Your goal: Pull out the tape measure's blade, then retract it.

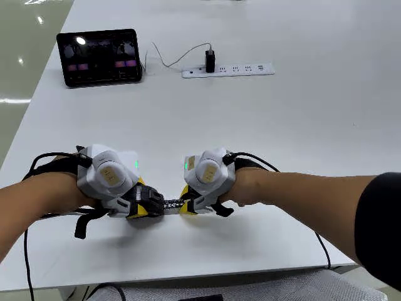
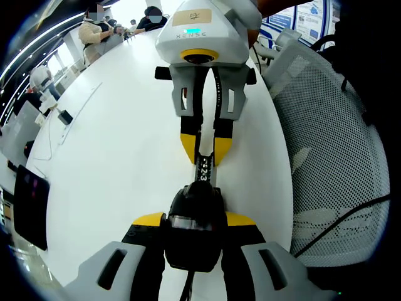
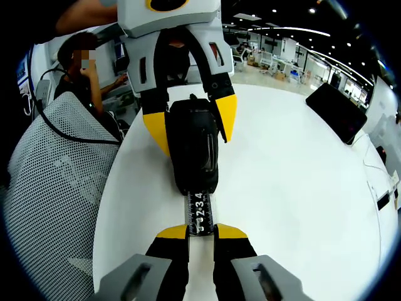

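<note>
The black tape measure case (image 1: 150, 202) rests on the white table near its front edge. My left gripper (image 2: 195, 219) is shut on the case (image 2: 195, 227), its yellow pads pressing both sides. A short length of blade (image 3: 199, 213) with white numbers runs out of the case (image 3: 195, 145). My right gripper (image 3: 200, 233) is shut on the blade's end, just a few centimetres from the case. In the head view the left gripper (image 1: 143, 205) and right gripper (image 1: 186, 205) face each other with the blade (image 1: 172, 204) between them.
A dark tablet (image 1: 99, 56) stands at the far left of the table (image 1: 263, 125). A white power strip (image 1: 229, 69) with a black plug and cable lies at the back. A mesh chair (image 2: 326, 157) sits by the table's front edge. People sit farther off.
</note>
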Demonstrator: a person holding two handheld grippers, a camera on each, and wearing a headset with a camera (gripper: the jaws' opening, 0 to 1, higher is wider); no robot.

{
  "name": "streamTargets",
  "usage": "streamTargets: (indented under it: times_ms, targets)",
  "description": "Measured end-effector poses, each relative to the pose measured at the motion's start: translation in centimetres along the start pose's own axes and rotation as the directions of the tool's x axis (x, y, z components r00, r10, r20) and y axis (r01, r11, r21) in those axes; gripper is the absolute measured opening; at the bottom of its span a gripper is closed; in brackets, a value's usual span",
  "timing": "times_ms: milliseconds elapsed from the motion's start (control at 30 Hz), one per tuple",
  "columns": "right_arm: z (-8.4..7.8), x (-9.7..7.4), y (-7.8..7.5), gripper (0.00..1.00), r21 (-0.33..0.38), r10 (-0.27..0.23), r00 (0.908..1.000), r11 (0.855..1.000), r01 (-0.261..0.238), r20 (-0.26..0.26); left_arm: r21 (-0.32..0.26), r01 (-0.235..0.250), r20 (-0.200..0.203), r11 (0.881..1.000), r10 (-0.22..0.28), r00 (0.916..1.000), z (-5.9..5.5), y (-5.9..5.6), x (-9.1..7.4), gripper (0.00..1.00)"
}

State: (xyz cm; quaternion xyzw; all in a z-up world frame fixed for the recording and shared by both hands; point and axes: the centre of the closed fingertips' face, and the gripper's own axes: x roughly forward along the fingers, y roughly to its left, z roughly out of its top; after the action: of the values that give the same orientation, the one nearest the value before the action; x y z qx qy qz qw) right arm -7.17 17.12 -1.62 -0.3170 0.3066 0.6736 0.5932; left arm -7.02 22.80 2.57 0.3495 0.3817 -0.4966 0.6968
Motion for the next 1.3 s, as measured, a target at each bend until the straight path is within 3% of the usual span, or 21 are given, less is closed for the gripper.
streamTargets:
  times_ms: [1300]
  targets:
    - [-2.0, -1.6, 0.1, 0.11, 0.018, -0.002, 0.9997, 1.000, 0.003, -0.025, -0.002, -0.012, 0.003, 1.000, 0.012, 0.9999, 0.0, 0.0, 0.1, 0.28]
